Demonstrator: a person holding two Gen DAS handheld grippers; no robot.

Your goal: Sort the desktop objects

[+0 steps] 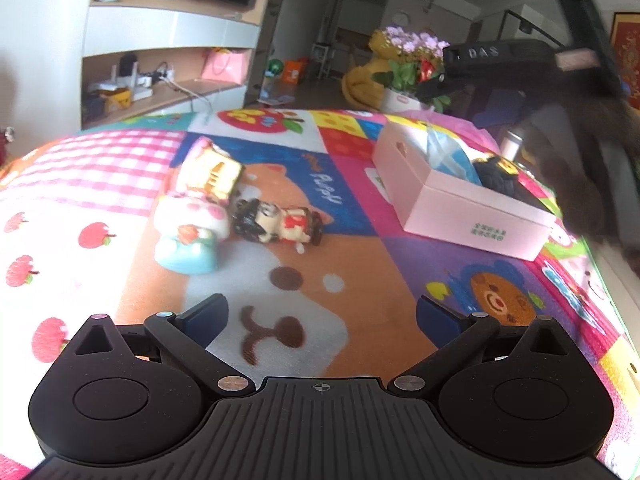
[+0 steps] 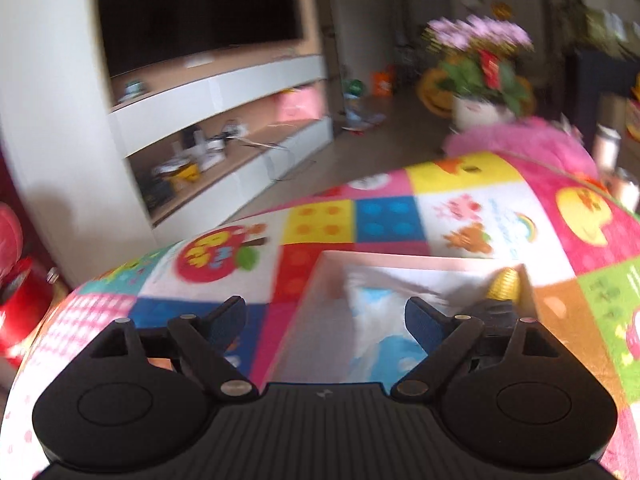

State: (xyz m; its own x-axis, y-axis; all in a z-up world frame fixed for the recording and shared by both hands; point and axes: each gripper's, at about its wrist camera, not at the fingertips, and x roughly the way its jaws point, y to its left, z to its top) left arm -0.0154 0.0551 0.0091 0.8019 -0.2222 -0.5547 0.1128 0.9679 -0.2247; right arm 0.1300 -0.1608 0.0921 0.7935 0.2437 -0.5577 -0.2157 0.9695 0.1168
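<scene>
A: Left gripper (image 1: 322, 314): jaws spread wide, nothing between them, hovering over the patchwork cloth (image 1: 352, 264) that covers the counter.

B: Loose items?

A: Three in a cluster toward the counter's far left part. A boy figurine (image 1: 280, 222) lying on its side; touching it, a white and pink figurine on a pale blue base (image 1: 190, 236), also tipped over; just behind those, a yellow and cream packet (image 1: 212, 172). All well apart from the left jaws.

B: The box?

A: Pink box (image 1: 464, 204), open top, near the counter's right edge. Inside: a crumpled blue and white wrapper (image 1: 448, 154) and a black toy with a yellow part (image 1: 498, 174) at the end nearer the right edge.

B: Right gripper?

A: Right gripper (image 2: 326, 318): jaws open and empty, directly above the box interior. The view is motion-blurred.

B: Beyond the counter?

A: A potted plant with purple flowers (image 1: 412, 64) past the far edge.
</scene>
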